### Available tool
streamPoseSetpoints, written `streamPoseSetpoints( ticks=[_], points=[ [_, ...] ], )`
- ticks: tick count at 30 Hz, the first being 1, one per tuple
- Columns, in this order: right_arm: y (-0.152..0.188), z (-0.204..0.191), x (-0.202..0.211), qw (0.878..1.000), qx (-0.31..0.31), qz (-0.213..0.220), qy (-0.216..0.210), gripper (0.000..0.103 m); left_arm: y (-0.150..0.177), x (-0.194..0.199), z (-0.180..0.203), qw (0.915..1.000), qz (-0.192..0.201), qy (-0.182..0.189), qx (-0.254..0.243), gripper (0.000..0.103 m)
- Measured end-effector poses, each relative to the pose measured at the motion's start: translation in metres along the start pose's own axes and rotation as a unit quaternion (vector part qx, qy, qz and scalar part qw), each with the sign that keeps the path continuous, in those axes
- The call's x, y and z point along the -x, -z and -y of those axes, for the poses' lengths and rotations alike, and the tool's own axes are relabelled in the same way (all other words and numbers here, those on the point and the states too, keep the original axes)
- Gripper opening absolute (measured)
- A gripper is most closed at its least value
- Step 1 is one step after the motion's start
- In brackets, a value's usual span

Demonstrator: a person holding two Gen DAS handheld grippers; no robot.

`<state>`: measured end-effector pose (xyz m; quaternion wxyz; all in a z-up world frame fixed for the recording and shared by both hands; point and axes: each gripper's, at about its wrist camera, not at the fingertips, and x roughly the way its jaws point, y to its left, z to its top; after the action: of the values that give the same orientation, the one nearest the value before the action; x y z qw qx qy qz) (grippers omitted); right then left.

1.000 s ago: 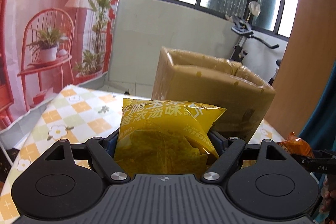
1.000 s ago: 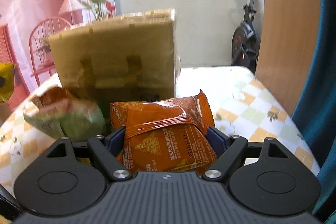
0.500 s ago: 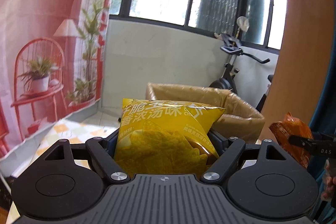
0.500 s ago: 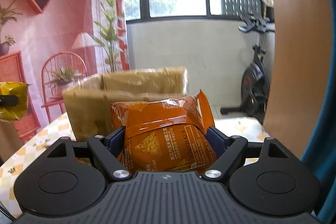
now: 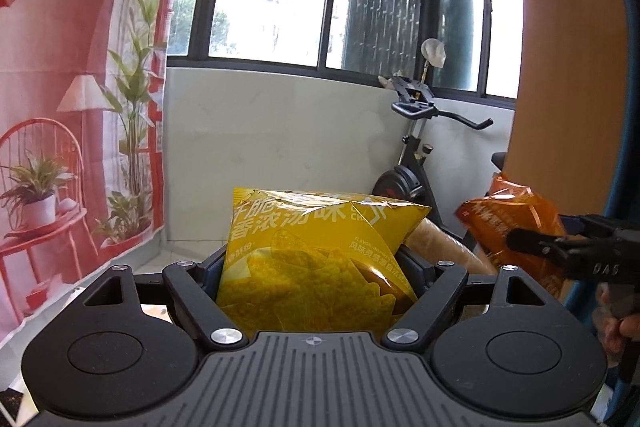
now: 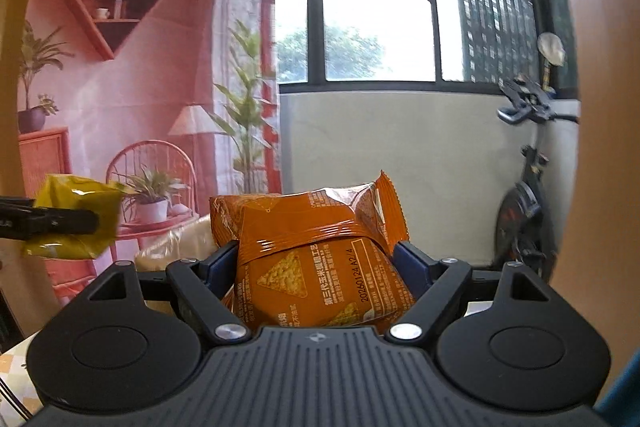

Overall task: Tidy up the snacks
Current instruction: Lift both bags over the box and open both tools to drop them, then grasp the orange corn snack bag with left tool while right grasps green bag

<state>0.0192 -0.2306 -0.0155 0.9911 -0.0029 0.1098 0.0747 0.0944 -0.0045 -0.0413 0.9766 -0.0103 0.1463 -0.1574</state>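
My left gripper (image 5: 316, 267) is shut on a yellow chip bag (image 5: 320, 251) and holds it high in the air. My right gripper (image 6: 316, 267) is shut on an orange chip bag (image 6: 316, 259), also raised. In the left wrist view the orange bag (image 5: 516, 219) and the right gripper's fingers (image 5: 536, 243) show at the right. In the right wrist view the yellow bag (image 6: 76, 223) shows at the left. The rim of the cardboard box (image 5: 444, 243) lies just below and behind the yellow bag; it also shows in the right wrist view (image 6: 180, 243).
A pink printed backdrop (image 5: 60, 107) hangs at the left. An exercise bike (image 5: 416, 147) stands behind the box by the window wall. A wooden panel (image 5: 568, 47) rises at the right. A sliver of the checked tablecloth (image 6: 12, 363) shows low left.
Both grippers have lifted their bags higher. The box has dropped low in both views and the table has nearly left the frames.
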Motion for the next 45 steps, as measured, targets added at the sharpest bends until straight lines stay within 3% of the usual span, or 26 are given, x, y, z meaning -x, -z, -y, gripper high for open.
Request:
streamPoseSetpoints(
  ticks=[12, 21, 27, 35, 45],
  points=[
    [-0.007, 0.007, -0.122, 0.998, 0.026, -0.054, -0.011, 0.083, -0.018, -0.076, -0.004, 0.9994, -0.031, -0.014, -0.006, 0.084],
    [0.007, 0.009, -0.166, 0.996, 0.036, -0.08, -0.012, 0.084, -0.021, -0.104, -0.002, 0.9983, -0.052, -0.02, -0.019, 0.085],
    [0.009, 0.009, -0.179, 0.995, 0.028, -0.097, -0.016, 0.086, -0.022, -0.117, 0.005, 0.997, -0.061, -0.02, -0.042, 0.095],
    [0.011, 0.009, -0.183, 0.993, 0.021, -0.12, -0.007, 0.09, -0.025, -0.113, 0.004, 0.9965, -0.063, -0.016, -0.052, 0.097],
    [0.002, 0.011, -0.131, 0.996, -0.008, -0.088, -0.009, 0.09, -0.033, -0.067, -0.019, 0.9969, -0.077, -0.016, 0.0, 0.097]
  ],
)
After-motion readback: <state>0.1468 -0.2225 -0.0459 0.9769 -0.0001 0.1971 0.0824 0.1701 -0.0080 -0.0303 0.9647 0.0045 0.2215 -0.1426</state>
